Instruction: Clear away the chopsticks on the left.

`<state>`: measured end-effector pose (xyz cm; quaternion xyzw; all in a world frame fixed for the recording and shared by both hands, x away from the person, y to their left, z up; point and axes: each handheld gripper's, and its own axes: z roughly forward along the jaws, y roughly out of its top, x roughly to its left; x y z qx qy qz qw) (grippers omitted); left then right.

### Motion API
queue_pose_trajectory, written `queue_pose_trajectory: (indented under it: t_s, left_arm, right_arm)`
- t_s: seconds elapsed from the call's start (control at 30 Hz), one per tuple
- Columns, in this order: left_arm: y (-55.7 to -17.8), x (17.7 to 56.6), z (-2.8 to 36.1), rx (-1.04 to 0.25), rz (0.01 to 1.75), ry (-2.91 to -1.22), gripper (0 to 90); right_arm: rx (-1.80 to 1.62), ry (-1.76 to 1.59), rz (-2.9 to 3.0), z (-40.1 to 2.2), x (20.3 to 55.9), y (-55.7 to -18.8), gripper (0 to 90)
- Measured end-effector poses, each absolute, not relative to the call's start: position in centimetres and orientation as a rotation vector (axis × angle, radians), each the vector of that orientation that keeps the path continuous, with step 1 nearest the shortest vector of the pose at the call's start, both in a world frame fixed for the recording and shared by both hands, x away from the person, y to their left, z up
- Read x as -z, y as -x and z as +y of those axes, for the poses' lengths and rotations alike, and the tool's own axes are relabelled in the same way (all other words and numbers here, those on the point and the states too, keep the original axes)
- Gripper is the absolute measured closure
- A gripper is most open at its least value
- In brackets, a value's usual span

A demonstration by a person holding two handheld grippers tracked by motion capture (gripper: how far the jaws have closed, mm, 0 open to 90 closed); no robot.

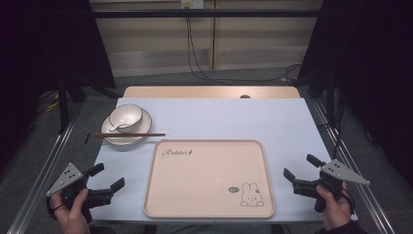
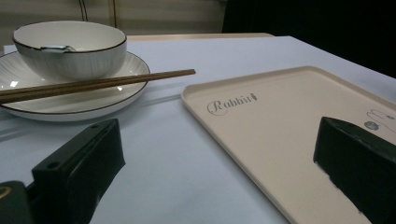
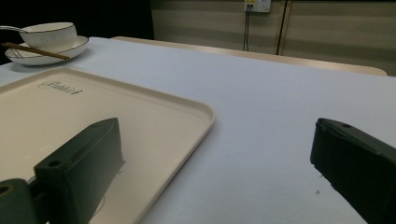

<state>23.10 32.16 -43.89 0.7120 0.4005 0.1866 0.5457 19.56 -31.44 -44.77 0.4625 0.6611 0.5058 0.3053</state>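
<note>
A cream tray [image 1: 209,214] [image 2: 280,116] [image 3: 154,116] with a rabbit drawing lies at the table's near middle, bare. At the far left a white bowl [image 1: 125,117] [image 2: 70,51] [image 3: 49,35] with a spoon inside stands on a white plate [image 1: 142,127] [image 2: 70,105] [image 3: 44,58]. Brown chopsticks [image 1: 129,135] [image 2: 93,84] [image 3: 35,51] rest across the plate's rim. My left gripper [image 1: 107,177] [image 2: 215,172] is held open left of the tray, nothing between its jaws. Right of the tray my right gripper [image 1: 301,165] [image 3: 215,172] is open and holds nothing.
A pale blue mat [image 1: 214,117] covers the wooden table [image 1: 209,91]. Metal rails run along both sides. Cables hang from the back wall onto the grey floor behind the table.
</note>
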Motion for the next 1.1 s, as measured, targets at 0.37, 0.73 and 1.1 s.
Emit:
queue_pose_trajectory:
  t_s: [0.37, 0.73, 1.1]
  left_arm:
    - [-23.4, 44.0, 31.5, -0.376, 0.882, -1.744, 2.2]
    - [-25.5, 43.0, 32.4, -0.356, 0.806, -1.833, 4.3]
    - [-29.6, 42.4, 34.2, -0.356, 0.752, -1.884, 9.3]
  right_arm:
    - [-1.350, -1.223, 1.755, -31.5, 44.8, -19.5, 1.7]
    - [-1.363, -1.219, 1.760, -31.4, 44.8, -19.5, 2.0]
    - [-1.358, -1.211, 1.773, -31.3, 44.8, -19.5, 2.2]
